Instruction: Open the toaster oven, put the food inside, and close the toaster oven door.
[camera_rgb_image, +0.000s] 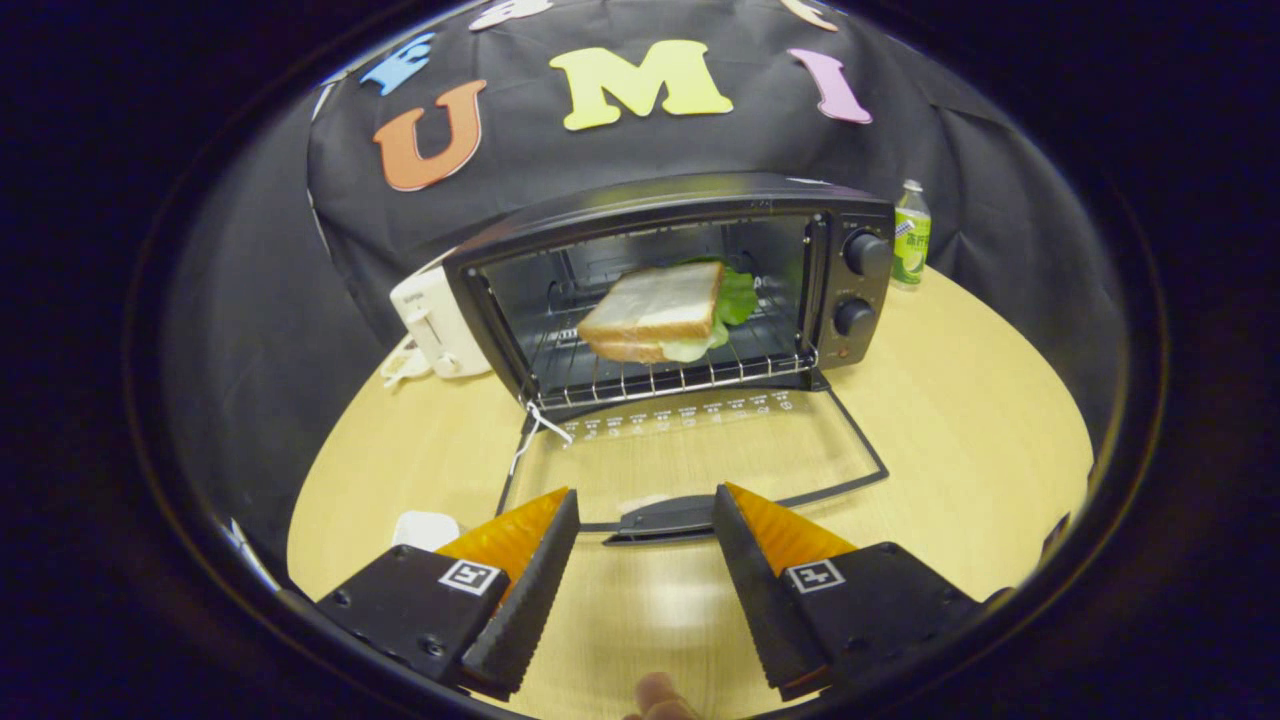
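Gripper view: fingers (646, 500) spread wide apart, holding nothing, hovering above the pale wooden desk (960, 420). Door handle (668, 518) of the toaster oven just ahead, between the two fingertips but not touched by either. A fingertip of the person's hand (660, 698) at the near end, behind the fingers.

Beyond the handle, glass door (690, 455) swung fully down, lying flat over the desk, hinged at the oven's front lower edge. A white string or tag (535, 428) hanging at the door's left hinge corner.

Farther on, black toaster oven (680, 285) standing open, cavity facing the fingers. Sandwich (660, 312) of white bread with green lettuce sticking out on its right side, resting tilted on the wire rack (670, 375) inside the oven. Two round knobs (862, 285) stacked on the oven's right-hand panel.

Left of the oven and touching or just beside it, a white pop-up toaster (432, 322), partly hidden behind the oven's side. Far right, behind the oven's corner, a green-labelled drink bottle (910, 238) standing upright near the desk's far edge. Near left, just beside the left finger, a small white object (425, 528), partly hidden, kind not clear.
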